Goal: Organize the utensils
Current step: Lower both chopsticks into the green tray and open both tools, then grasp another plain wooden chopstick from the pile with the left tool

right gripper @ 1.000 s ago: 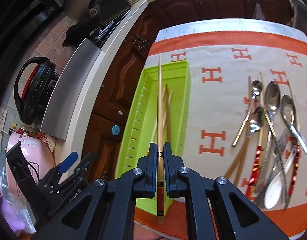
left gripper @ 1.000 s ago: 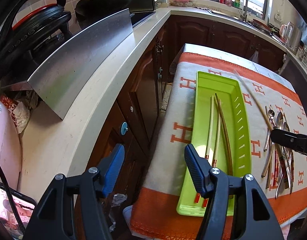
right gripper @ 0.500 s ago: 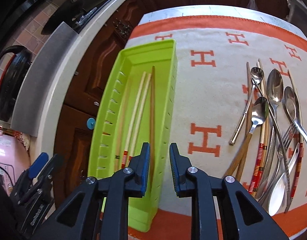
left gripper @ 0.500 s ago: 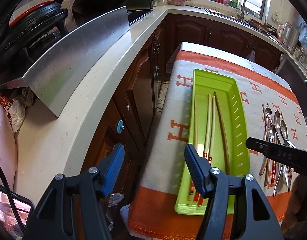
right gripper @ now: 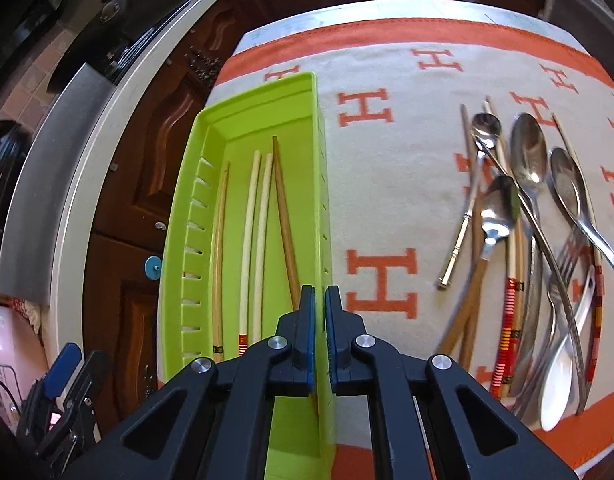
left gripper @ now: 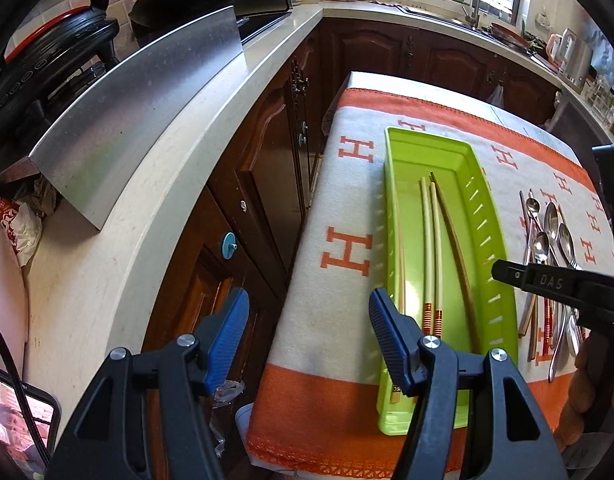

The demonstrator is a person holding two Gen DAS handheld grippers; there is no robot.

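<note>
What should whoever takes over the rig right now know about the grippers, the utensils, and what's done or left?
Left gripper: open, empty, at the table's left edge.
Right gripper: fingers shut, nothing held, over the green tray's right wall.
Done: four chopsticks lie in the tray.
Left: the pile of spoons, fork and remaining chopsticks on the orange-and-white cloth, right of the tray.

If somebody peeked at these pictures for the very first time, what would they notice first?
Probably the bright green tray on the left side of the orange-and-white cloth, with four chopsticks lying lengthwise in it. Next, the shiny heap of spoons, forks and more chopsticks jumbled on the cloth to the tray's right.
</note>
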